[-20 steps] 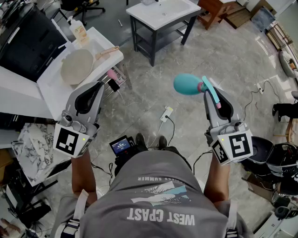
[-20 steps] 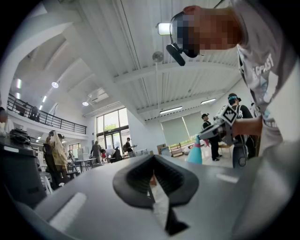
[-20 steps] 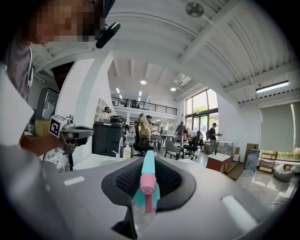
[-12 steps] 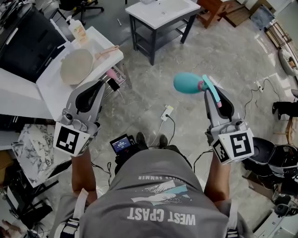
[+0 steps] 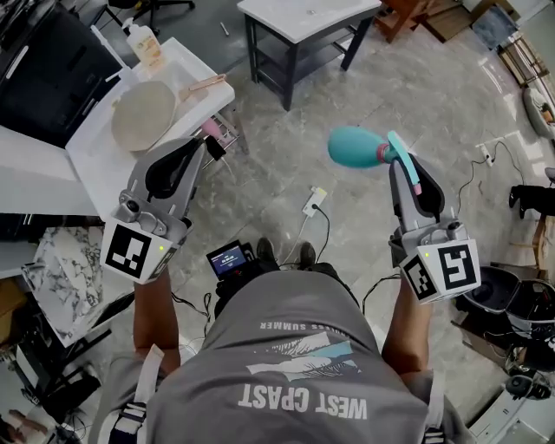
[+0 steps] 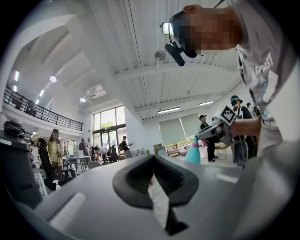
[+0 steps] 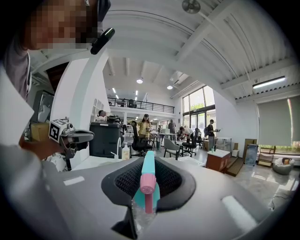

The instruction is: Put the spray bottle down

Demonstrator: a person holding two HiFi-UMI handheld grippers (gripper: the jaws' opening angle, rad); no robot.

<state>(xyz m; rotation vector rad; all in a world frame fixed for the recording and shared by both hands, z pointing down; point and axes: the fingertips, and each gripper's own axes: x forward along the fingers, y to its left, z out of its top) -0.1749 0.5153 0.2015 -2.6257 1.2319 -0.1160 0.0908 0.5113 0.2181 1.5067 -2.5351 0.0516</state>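
A teal spray bottle (image 5: 355, 146) with a pink collar and teal trigger lies on its side in the air above the floor, body pointing left. My right gripper (image 5: 401, 160) is shut on its neck. In the right gripper view the bottle's head (image 7: 148, 174) sits between the pads of the right gripper (image 7: 143, 199). My left gripper (image 5: 205, 148) hovers at the white table's corner, jaws together and holding nothing. In the left gripper view the left gripper (image 6: 157, 197) shows only a thin pale sliver between its pads, and the bottle (image 6: 193, 152) is visible far off.
A white table (image 5: 95, 160) at the left carries a round beige board (image 5: 143, 115), a soap bottle (image 5: 147, 43) and a wooden tool (image 5: 208, 84). A dark-framed white stand (image 5: 299, 26) is ahead. A power strip (image 5: 312, 203) and cables lie on the stone floor. Black bins (image 5: 512, 295) stand at the right.
The view has shifted a little. Both grippers keep their places relative to each other, and the bottle stays held in the right one.
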